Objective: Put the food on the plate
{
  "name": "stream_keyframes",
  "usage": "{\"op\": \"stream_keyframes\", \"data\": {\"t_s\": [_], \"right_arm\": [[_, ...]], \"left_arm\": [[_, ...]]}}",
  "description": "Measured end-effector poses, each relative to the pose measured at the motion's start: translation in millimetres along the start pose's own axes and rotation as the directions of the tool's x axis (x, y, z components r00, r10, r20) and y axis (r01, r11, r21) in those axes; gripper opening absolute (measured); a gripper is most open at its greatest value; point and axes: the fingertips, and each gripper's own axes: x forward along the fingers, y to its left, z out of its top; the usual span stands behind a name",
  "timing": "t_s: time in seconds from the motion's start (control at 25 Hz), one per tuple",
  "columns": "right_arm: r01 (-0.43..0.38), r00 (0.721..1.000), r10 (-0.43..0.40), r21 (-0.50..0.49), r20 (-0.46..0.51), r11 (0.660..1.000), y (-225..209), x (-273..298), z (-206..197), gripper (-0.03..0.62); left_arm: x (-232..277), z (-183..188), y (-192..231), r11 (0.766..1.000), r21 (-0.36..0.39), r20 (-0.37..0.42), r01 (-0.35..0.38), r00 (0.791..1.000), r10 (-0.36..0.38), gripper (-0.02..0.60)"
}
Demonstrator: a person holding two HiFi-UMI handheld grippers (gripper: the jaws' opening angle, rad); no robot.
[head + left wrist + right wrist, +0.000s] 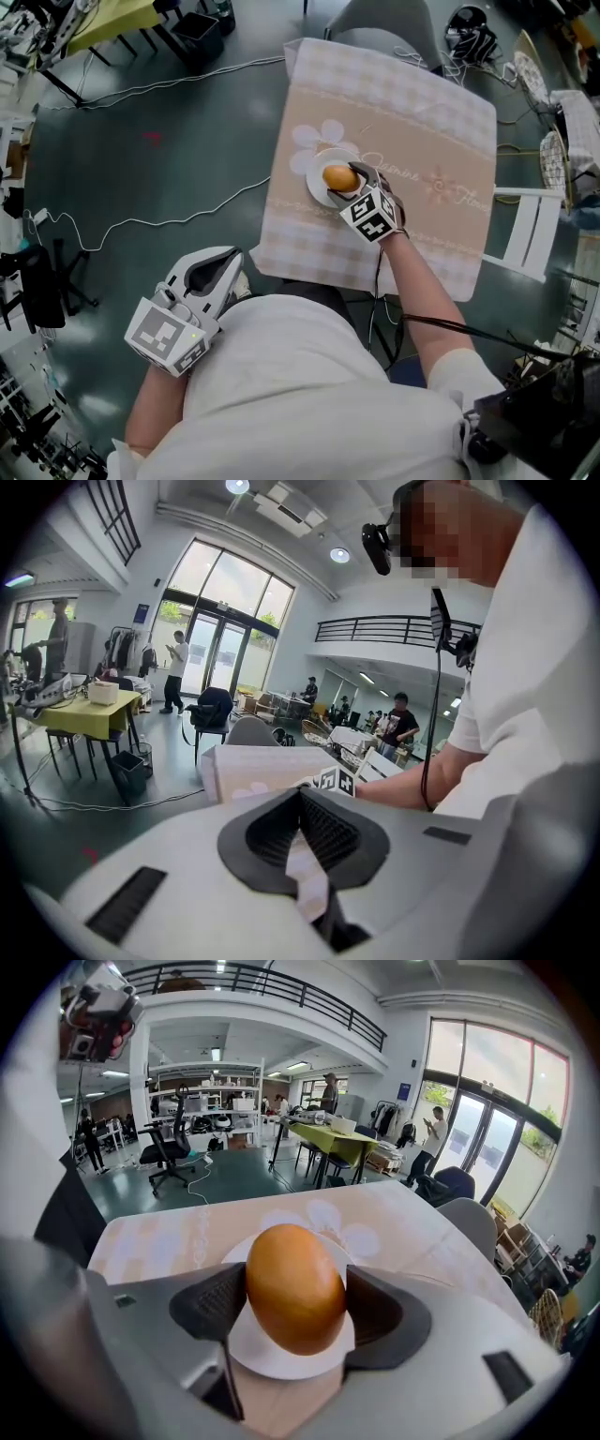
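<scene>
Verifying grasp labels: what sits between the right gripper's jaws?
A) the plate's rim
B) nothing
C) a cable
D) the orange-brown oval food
D: the right gripper has its jaws pressed on both sides of the oval food, with the white plate behind it.

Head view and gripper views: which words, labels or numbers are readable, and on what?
"Jasmine": cursive print on the tablecloth, right of the plate.
"Flower", probably: same print, farther right, faint.
Marker cubes: square patterns only, no letters.
Blue wall sign by the doors: too small to read.
</scene>
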Motion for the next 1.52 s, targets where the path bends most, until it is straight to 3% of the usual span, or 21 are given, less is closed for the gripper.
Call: {"op": "stream_keyframes", "data": {"t_s": [0.6,1.52], "right_arm": [[-0.03,1.0,0.03,-0.005,-0.001,1.0,1.3,7.0,-2.6,0.339],[0.013,1.0,-0.013,-0.031,-0.009,0.999,6.4,-8.5,5.6,0.341]], "left_arm": [[2.7,-3.0,-1.1,1.0,-0.012,-0.008,-0.017,1.0,0.017,0.009],[-18.2,-5.8,-3.9,1.0,-0.001,0.01,-0.005,1.0,0.005,0.009]]}}
